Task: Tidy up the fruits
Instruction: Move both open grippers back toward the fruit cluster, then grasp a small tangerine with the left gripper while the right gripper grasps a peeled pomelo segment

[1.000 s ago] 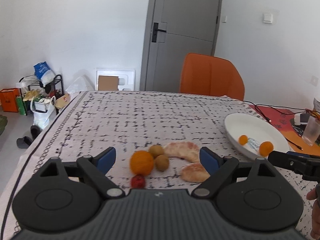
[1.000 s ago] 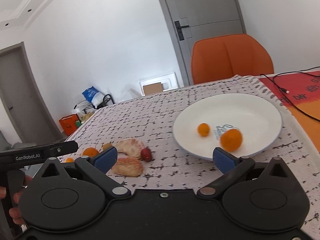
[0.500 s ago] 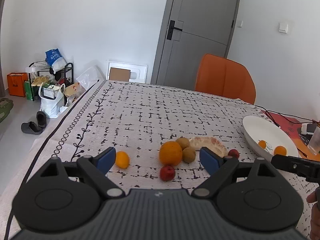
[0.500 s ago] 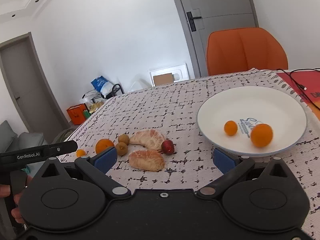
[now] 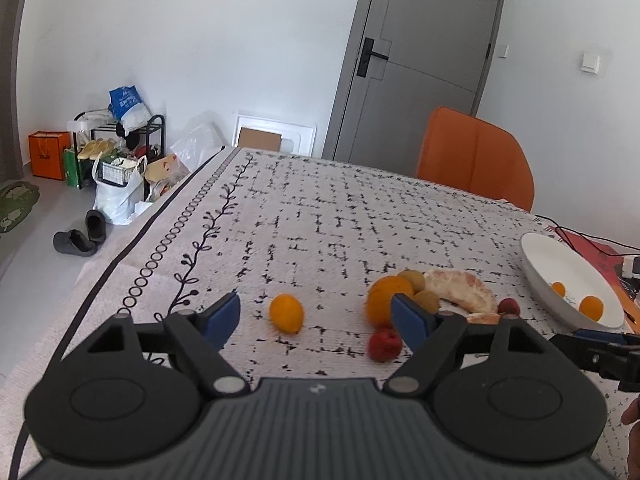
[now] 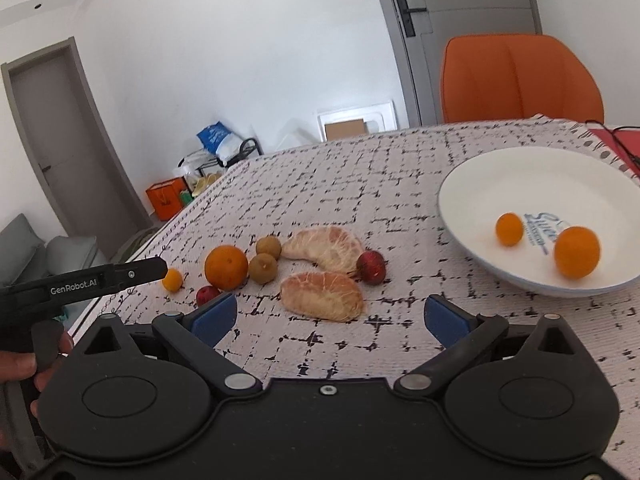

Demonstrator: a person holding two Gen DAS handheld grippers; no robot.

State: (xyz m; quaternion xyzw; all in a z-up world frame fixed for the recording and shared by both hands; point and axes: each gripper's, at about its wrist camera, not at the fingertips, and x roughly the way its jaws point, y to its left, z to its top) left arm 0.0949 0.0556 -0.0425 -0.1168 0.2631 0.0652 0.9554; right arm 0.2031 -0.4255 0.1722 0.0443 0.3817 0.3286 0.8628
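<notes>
The left gripper (image 5: 316, 316) is wide open and holds nothing. A small orange fruit (image 5: 286, 313) lies on the tablecloth (image 5: 320, 216) between its jaws, and a red fruit (image 5: 384, 345) sits near the right jaw. The right gripper (image 6: 330, 316) is wide open too, holding nothing. A peeled pomelo piece (image 6: 323, 296) lies between its jaws. The white plate (image 6: 480, 184), past the right jaw, has two oranges in it.
</notes>
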